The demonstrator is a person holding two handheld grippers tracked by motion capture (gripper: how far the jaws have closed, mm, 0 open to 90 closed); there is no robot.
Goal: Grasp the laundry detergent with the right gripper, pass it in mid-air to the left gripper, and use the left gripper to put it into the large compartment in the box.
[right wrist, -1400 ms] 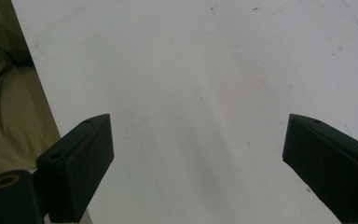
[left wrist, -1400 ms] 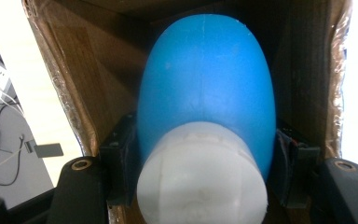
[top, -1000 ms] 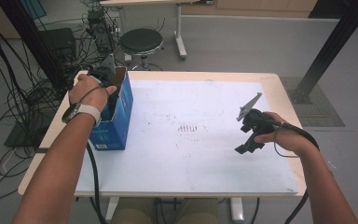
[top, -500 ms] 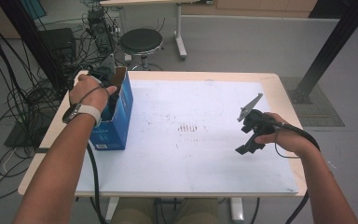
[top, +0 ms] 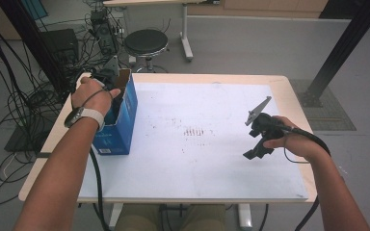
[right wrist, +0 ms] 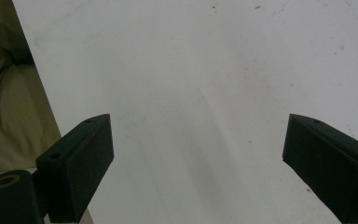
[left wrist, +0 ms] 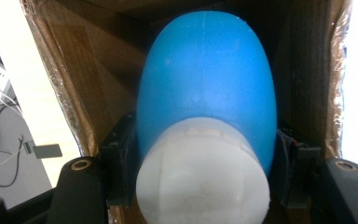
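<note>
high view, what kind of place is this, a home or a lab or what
Most likely a lab or workshop rigged for recording, not a home. A plain work table stands on a bare grey floor, bundles of black cables hang and trail at the left, and a black stool stands behind.

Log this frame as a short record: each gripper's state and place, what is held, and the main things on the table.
left gripper: inside the blue box, shut on the blue and white object
right gripper: open, nothing between the jaws, over the white table top
box: open-topped, at the table's left side
</note>
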